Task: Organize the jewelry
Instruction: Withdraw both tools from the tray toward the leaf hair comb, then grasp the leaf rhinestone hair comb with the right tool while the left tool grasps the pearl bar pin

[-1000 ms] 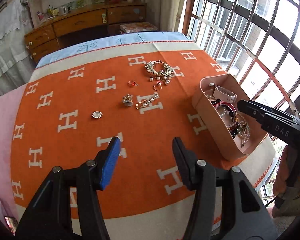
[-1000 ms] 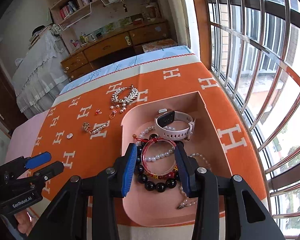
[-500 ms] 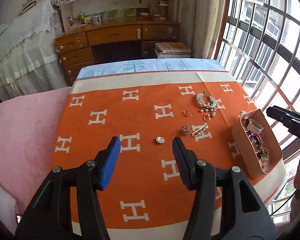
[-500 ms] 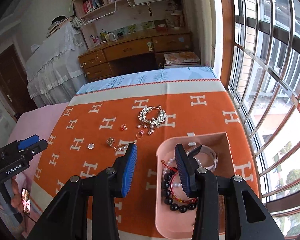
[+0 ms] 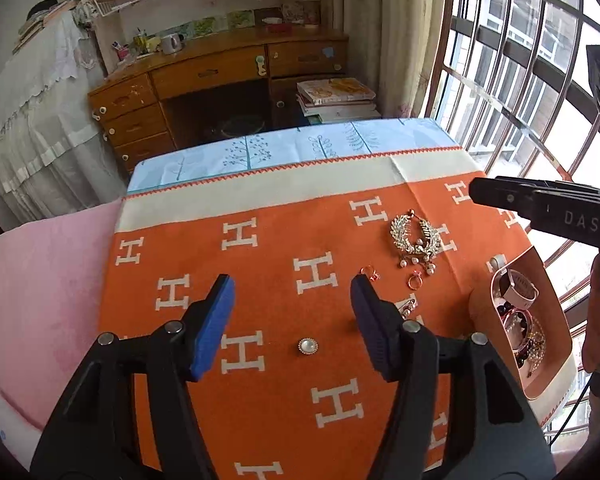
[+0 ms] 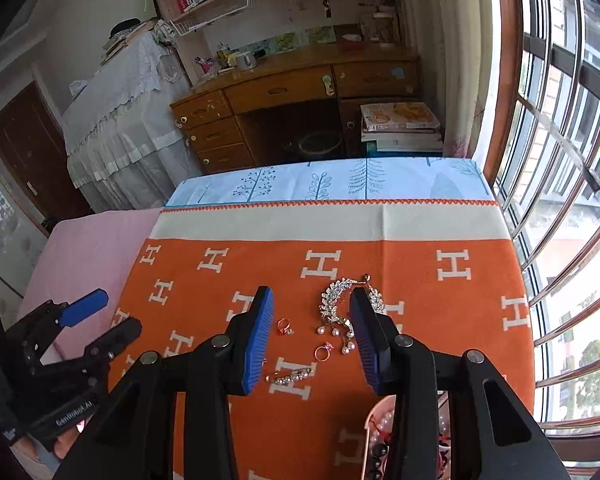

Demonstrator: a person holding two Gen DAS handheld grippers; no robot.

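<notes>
Orange blanket [image 5: 284, 240] keeps loose pieces spread for picking; our left tool [image 5: 292, 304], widening and empty, frames the round brooch [image 5: 308, 346] at 6 o'clock; our right tool [image 6: 311, 334] hangs parted, empty.

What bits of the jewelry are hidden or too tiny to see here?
- Pink tray, right wrist view: mostly behind the right hand-held gripper and cut off by the bottom edge.
- Tray beads, left wrist view: tangled and too small to sort.
- Brooch, left wrist view: partly behind a finger.
</notes>
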